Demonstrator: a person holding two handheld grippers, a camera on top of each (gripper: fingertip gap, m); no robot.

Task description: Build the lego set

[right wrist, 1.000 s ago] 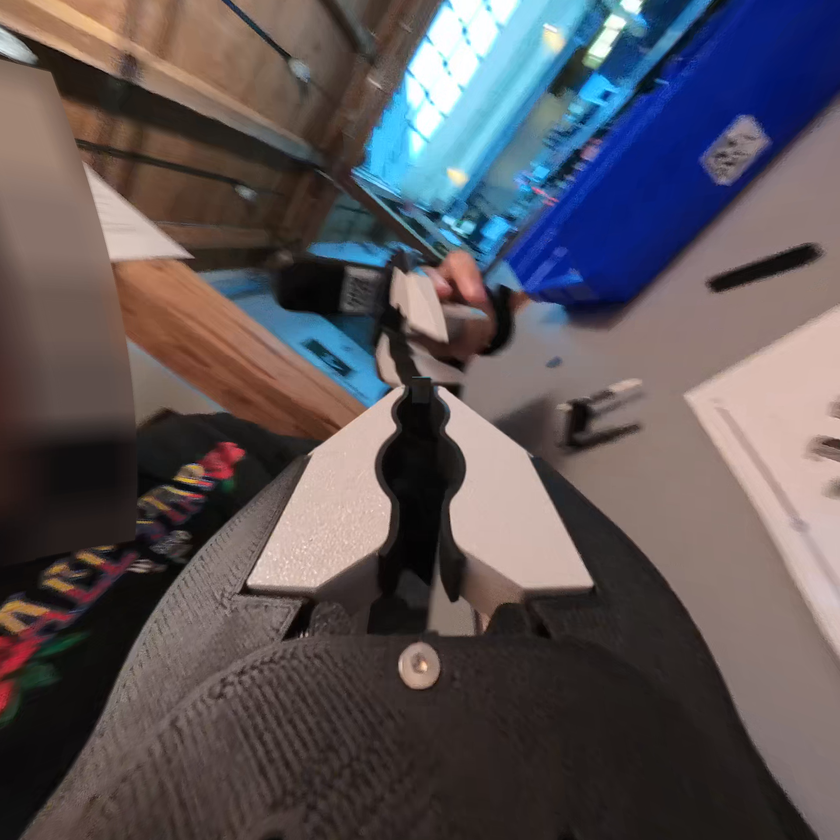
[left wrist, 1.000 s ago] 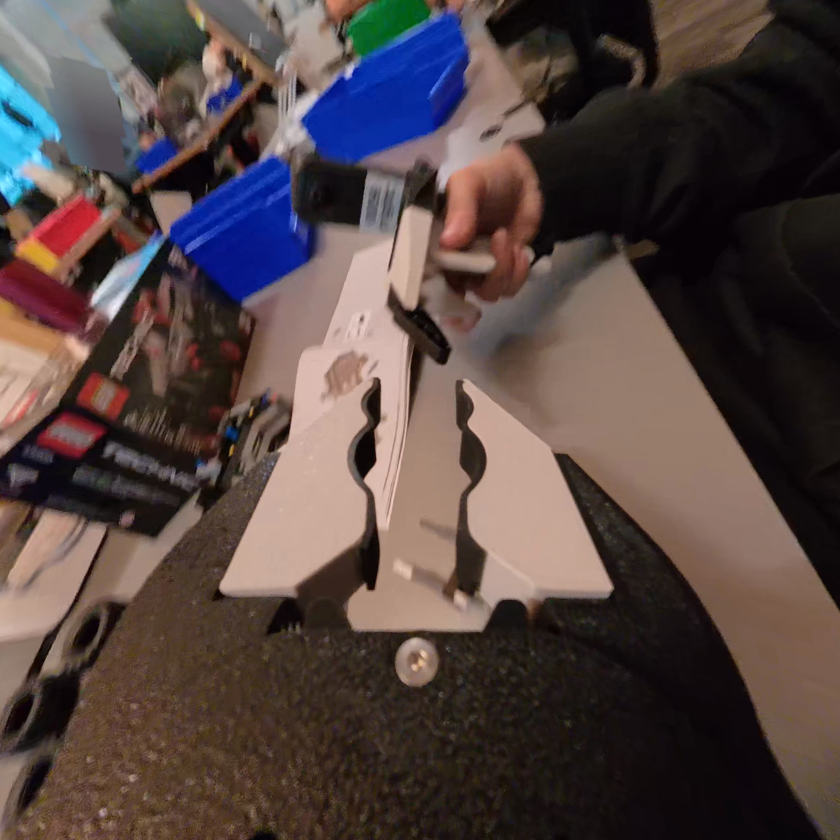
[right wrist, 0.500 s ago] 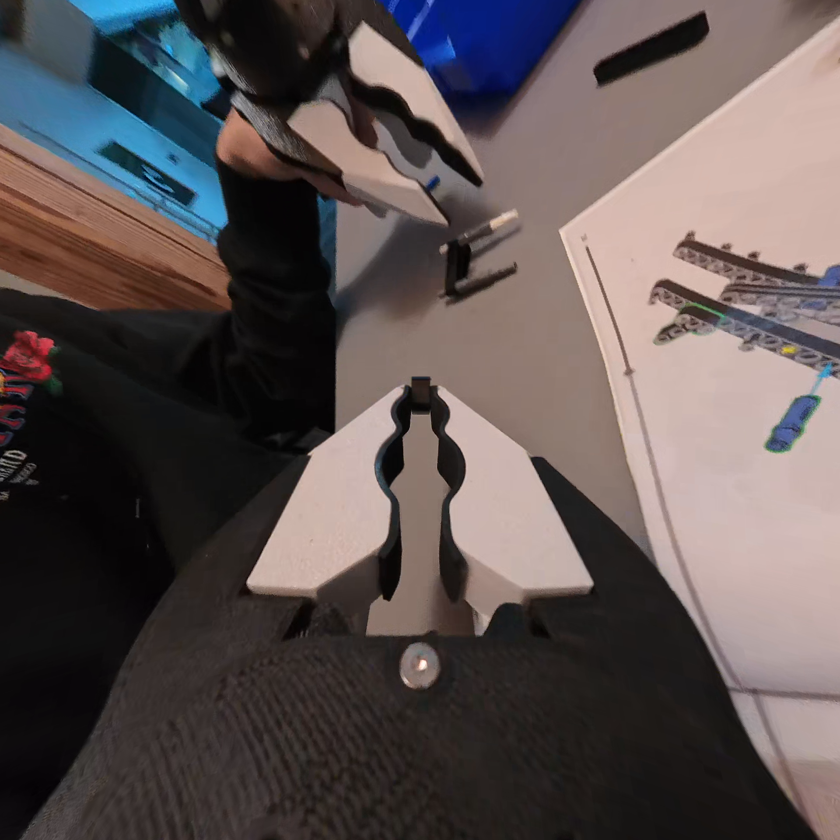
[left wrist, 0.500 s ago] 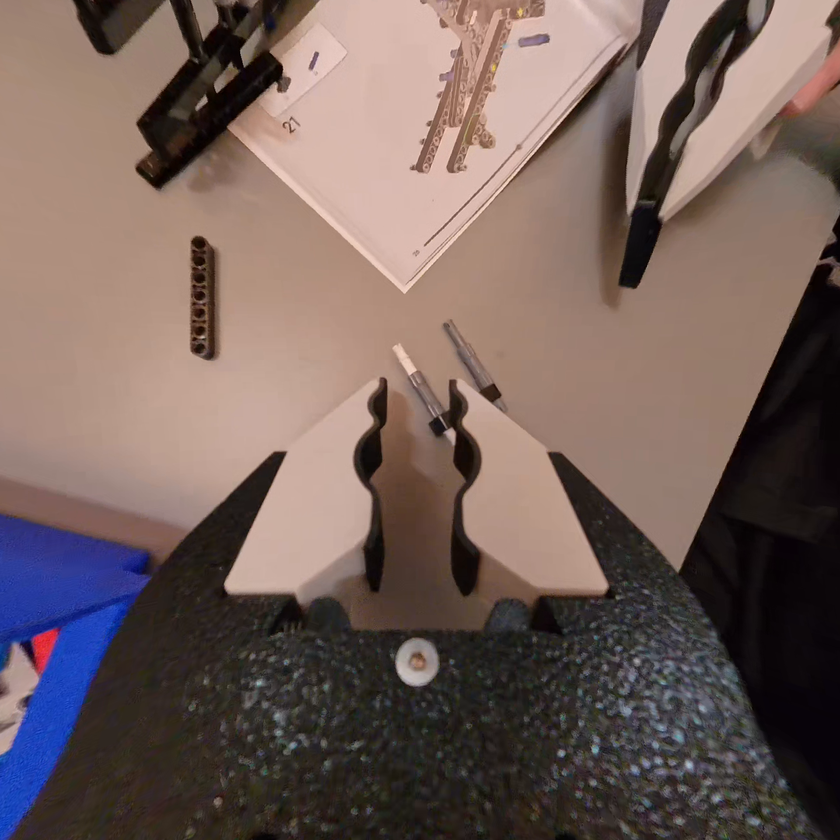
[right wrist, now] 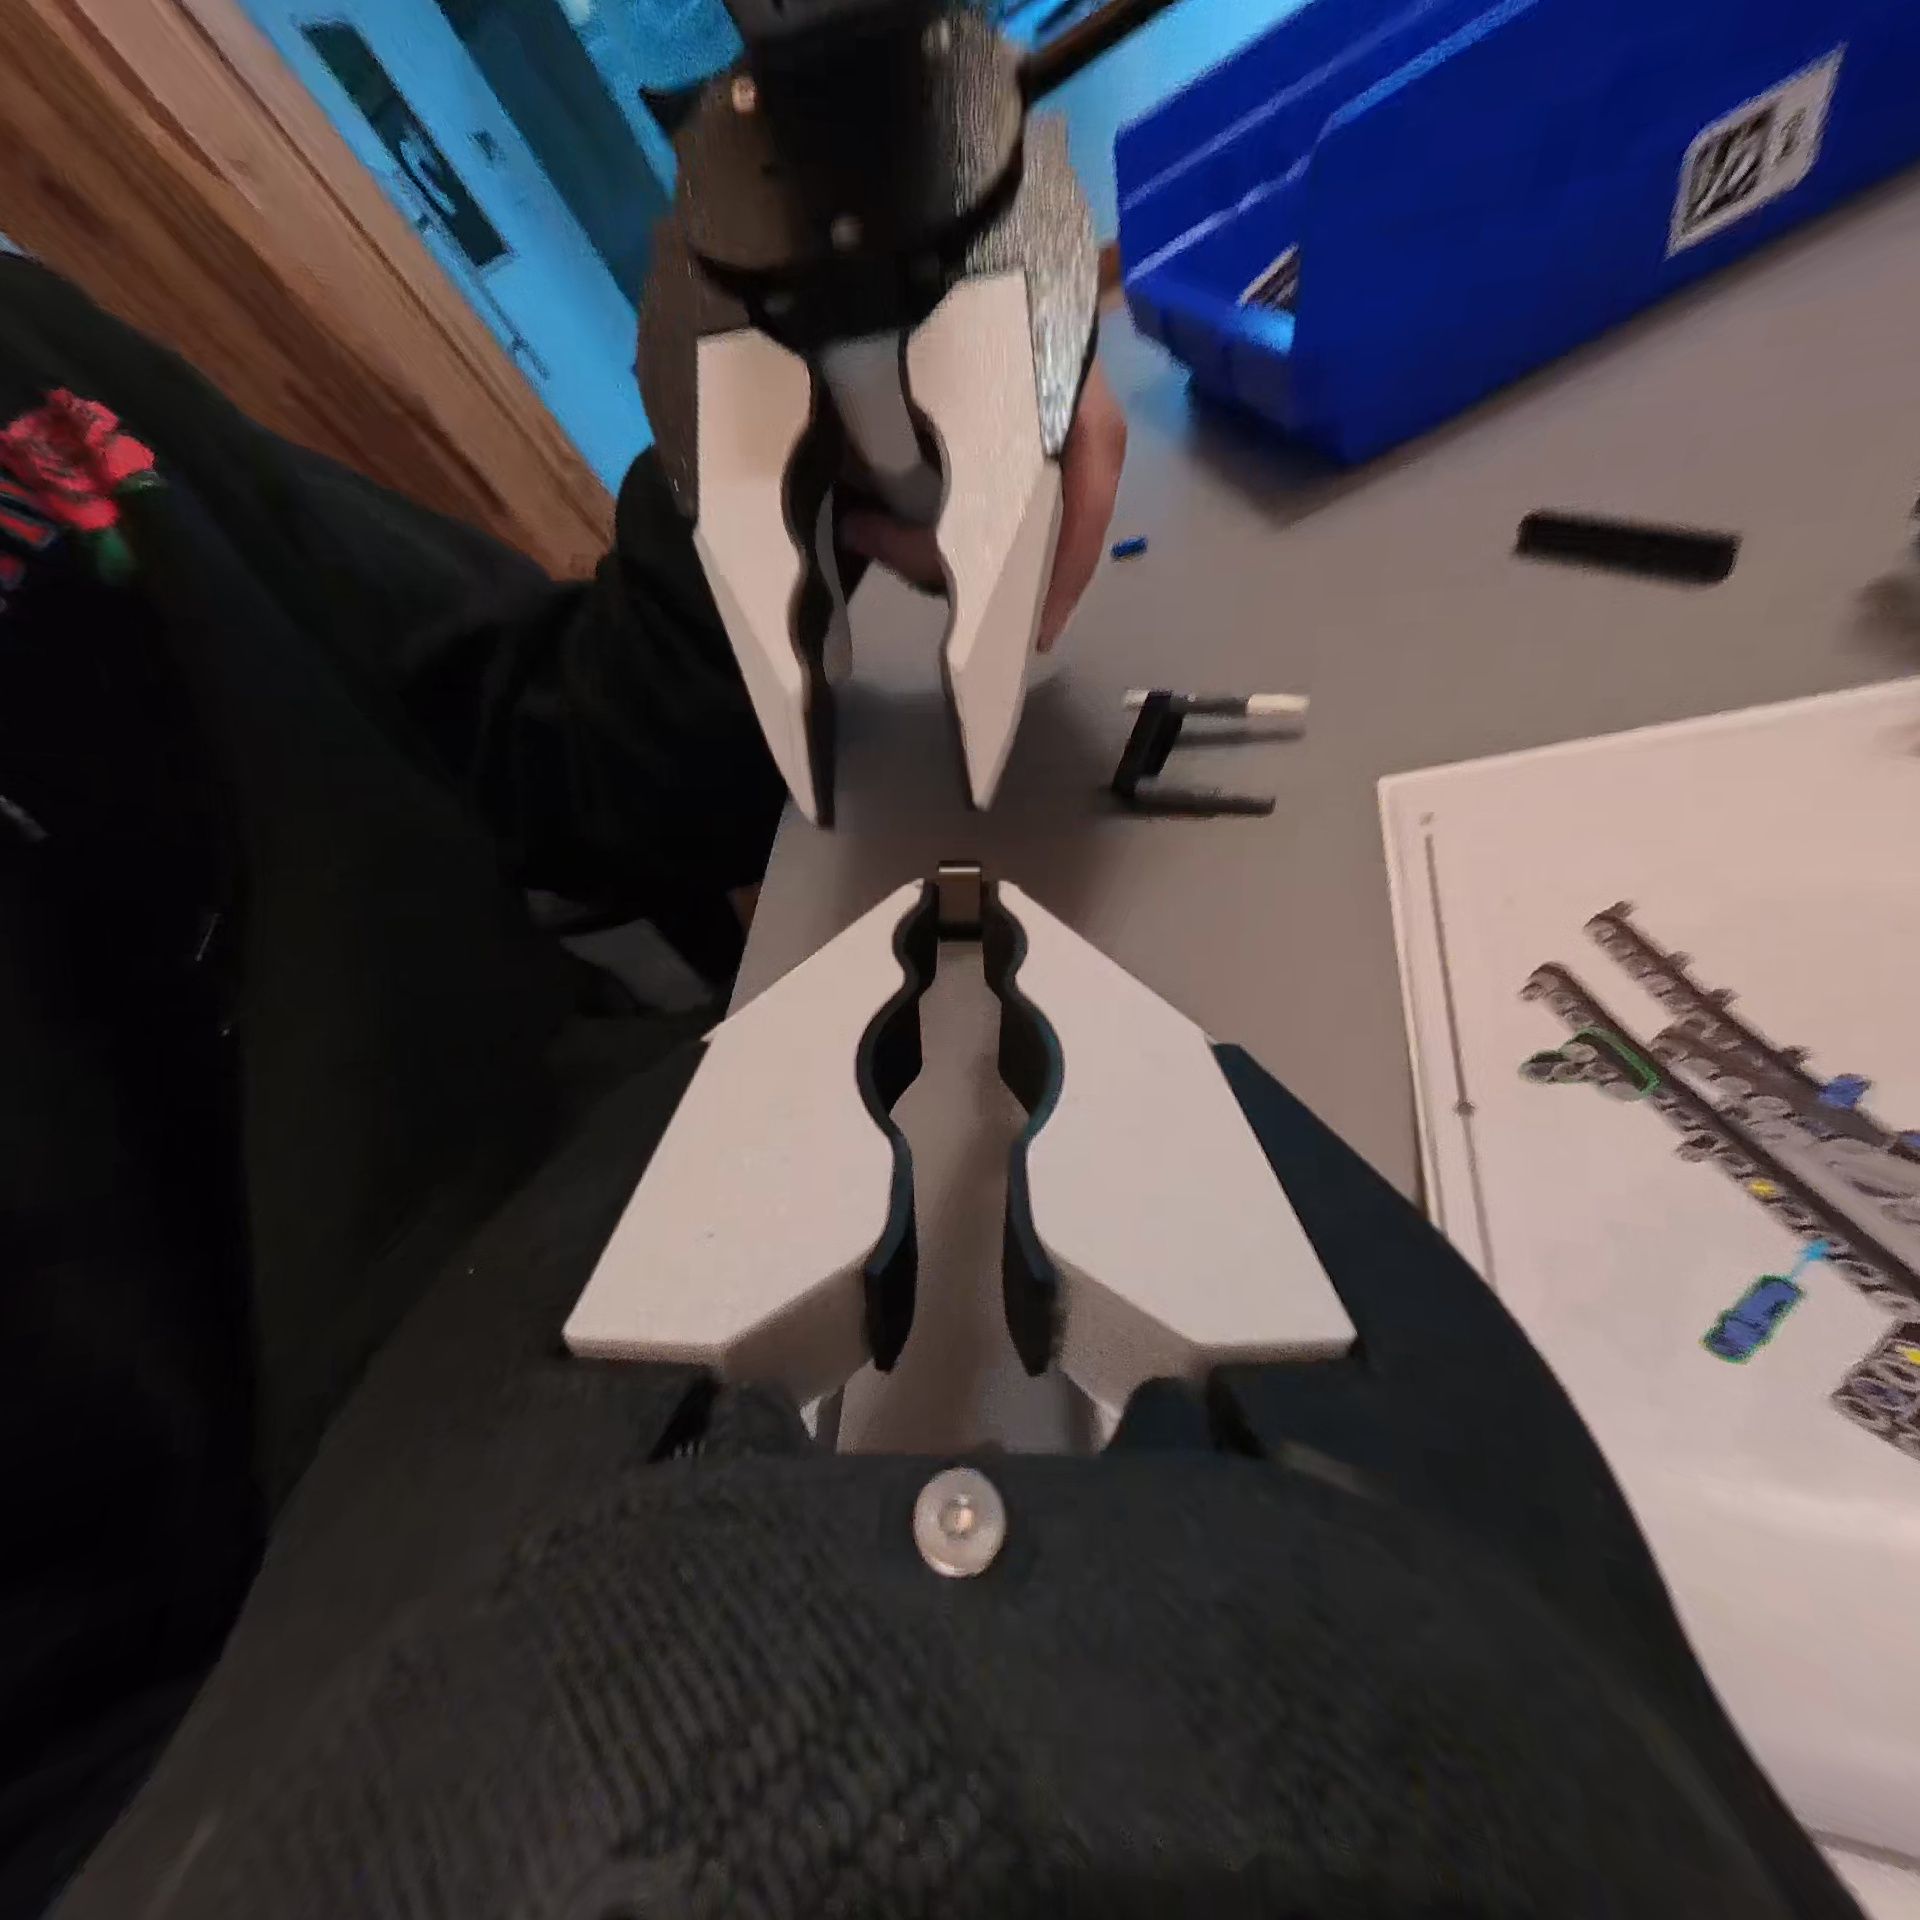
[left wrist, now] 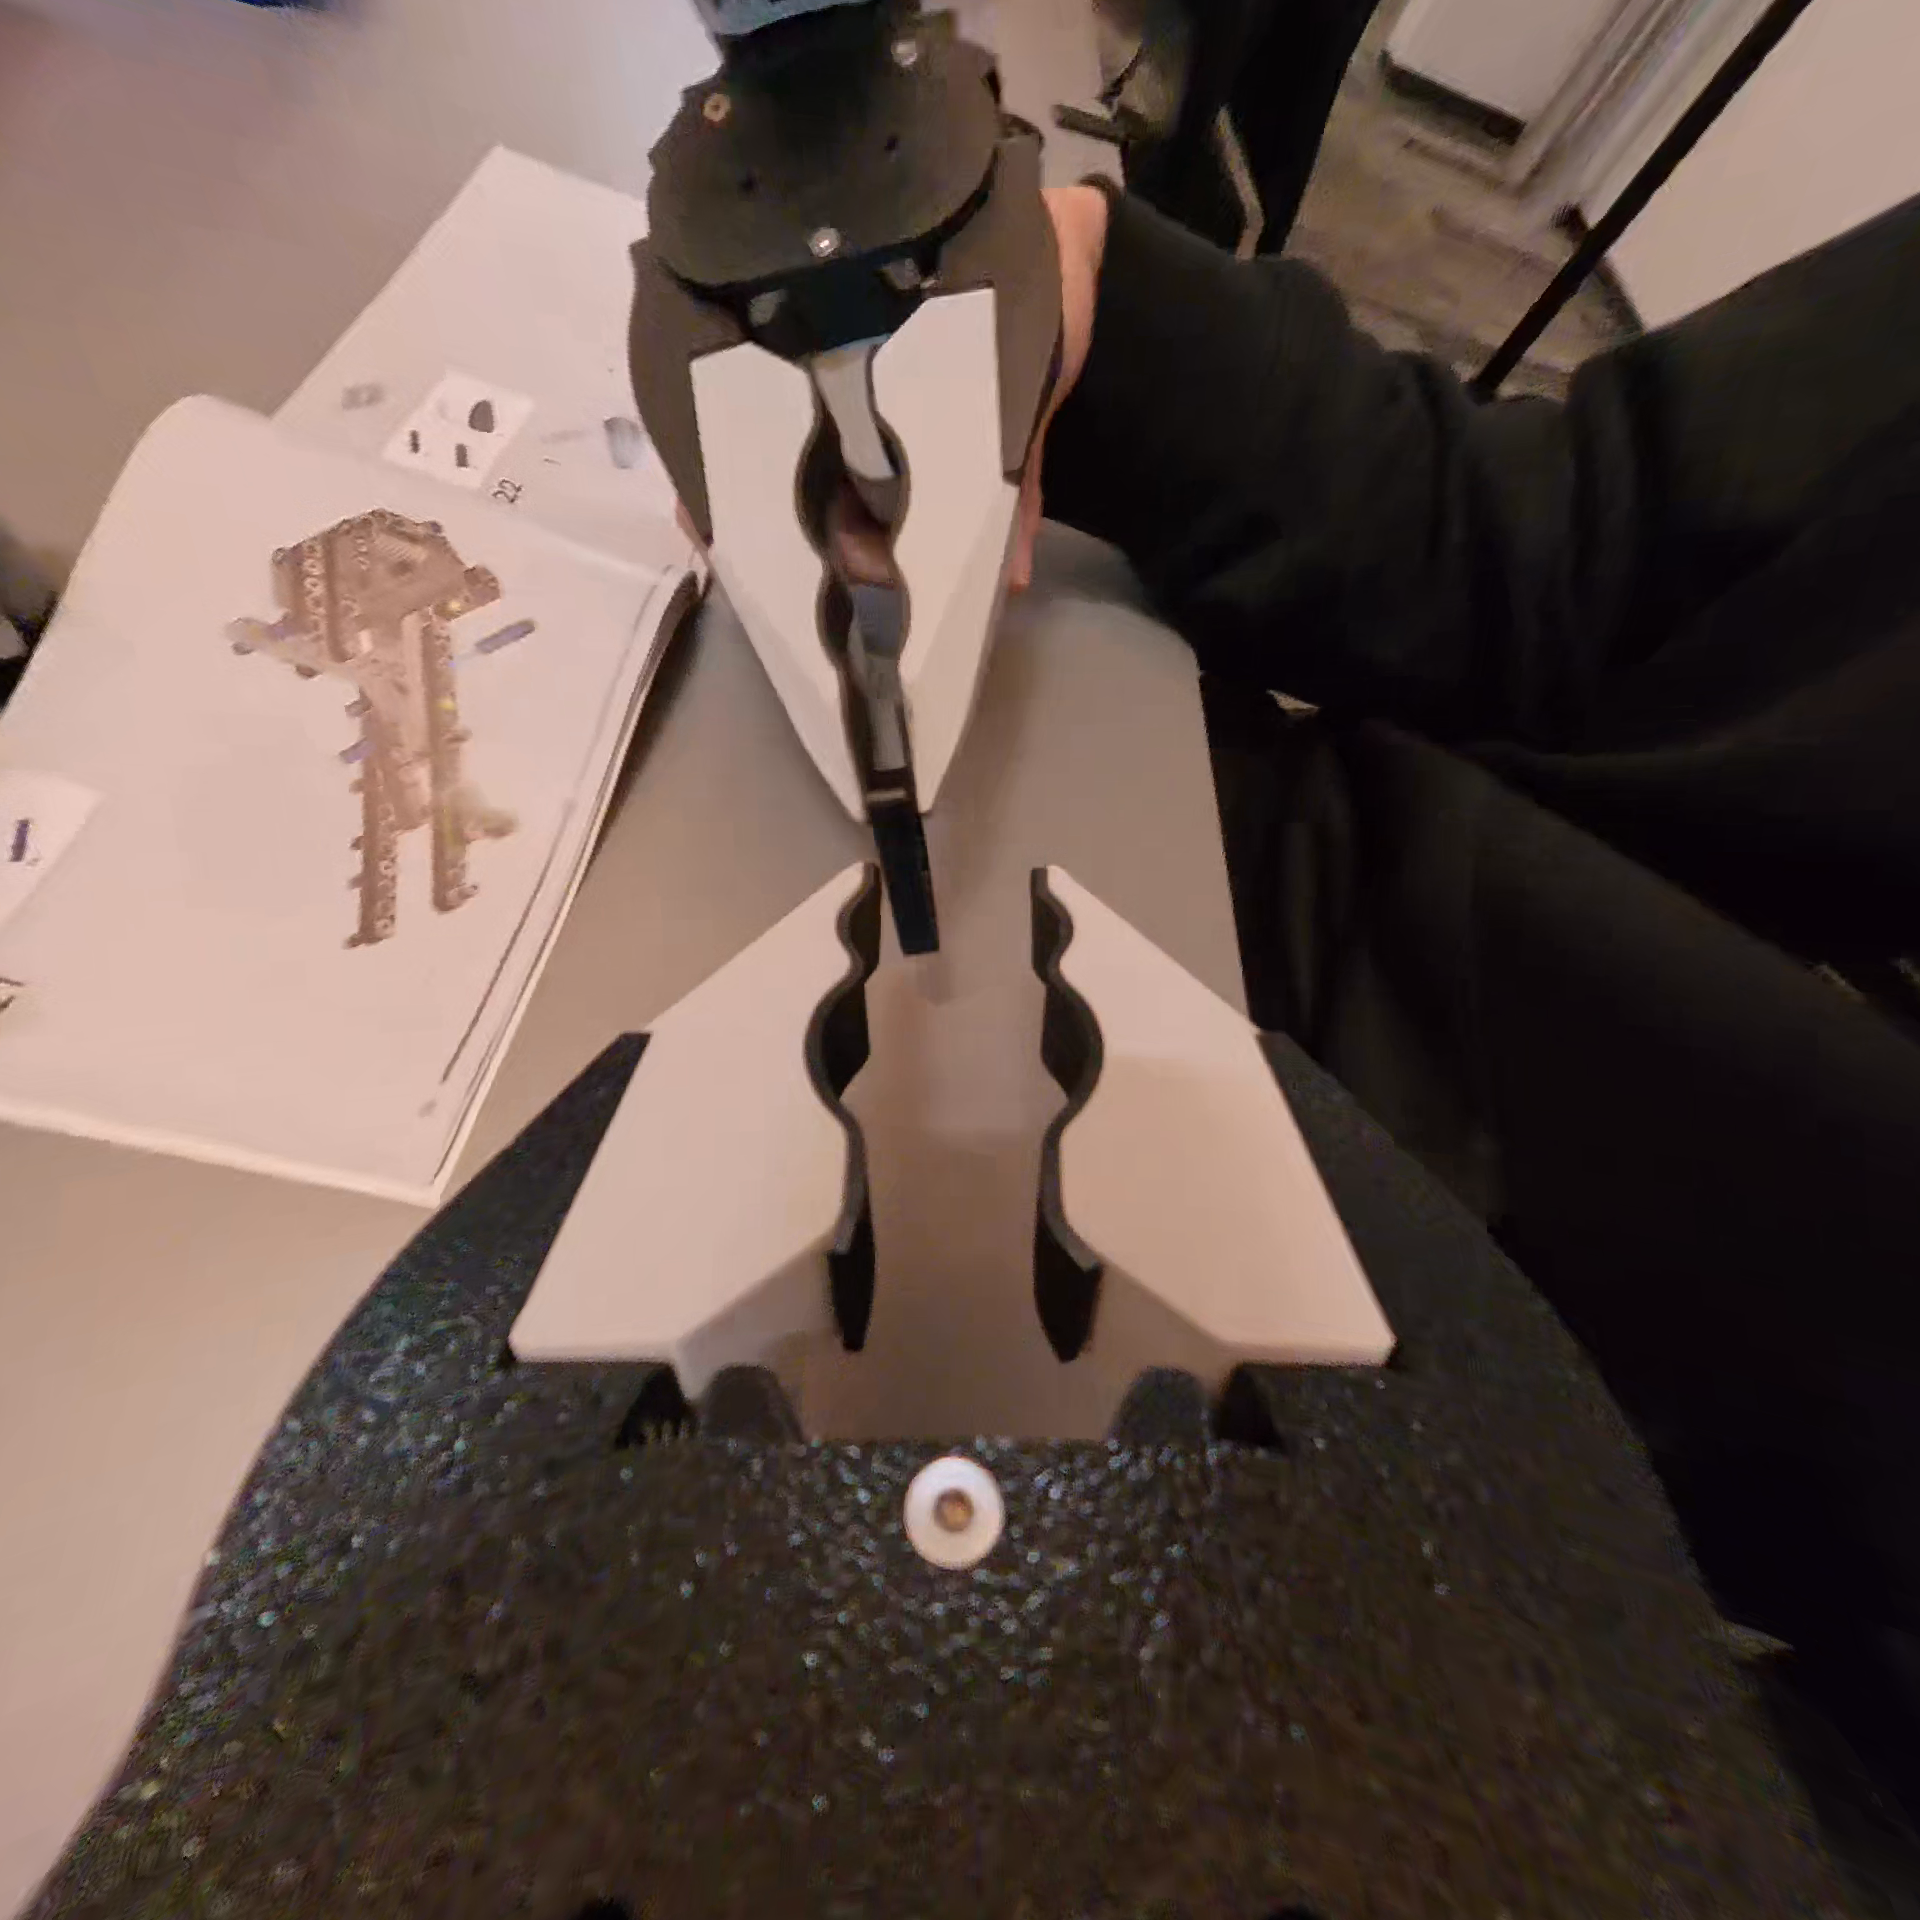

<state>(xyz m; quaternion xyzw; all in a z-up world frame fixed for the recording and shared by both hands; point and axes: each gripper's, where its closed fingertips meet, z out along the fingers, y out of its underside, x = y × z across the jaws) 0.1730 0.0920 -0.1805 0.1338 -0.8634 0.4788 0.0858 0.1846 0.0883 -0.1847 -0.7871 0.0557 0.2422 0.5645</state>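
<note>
We hold the two grippers tip to tip over the grey worktop (left wrist: 1091,665), near the edge closest to us. Our right gripper (right wrist: 961,883) is clenched on a short black lego beam (left wrist: 902,873): its fingertips pinch one end, and in the left wrist view the rest of the piece juts out past them towards the other claw. In its own view only the held end shows as a small dark block between the tips.

Our left gripper (left wrist: 951,883) is released, its fingers spread apart with nothing between them. The free end of the beam reaches just into the mouth of that gap, close to the left finger; we cannot tell whether it touches.

Beside the grippers an open instruction booklet (left wrist: 312,810) lies flat on the worktop, its printed pages showing a long grey assembly. Between the booklet's far edge and the left gripper, a small black lego piece with two thin axles (right wrist: 1195,748) lies on the bare surface. Farther towards the back a longer black beam (right wrist: 1626,545) lies by itself, and behind it a blue bin (right wrist: 1507,260) stands at the far side of the worktop. Black sleeves (left wrist: 1455,571) of the person cover the near edge.
</note>
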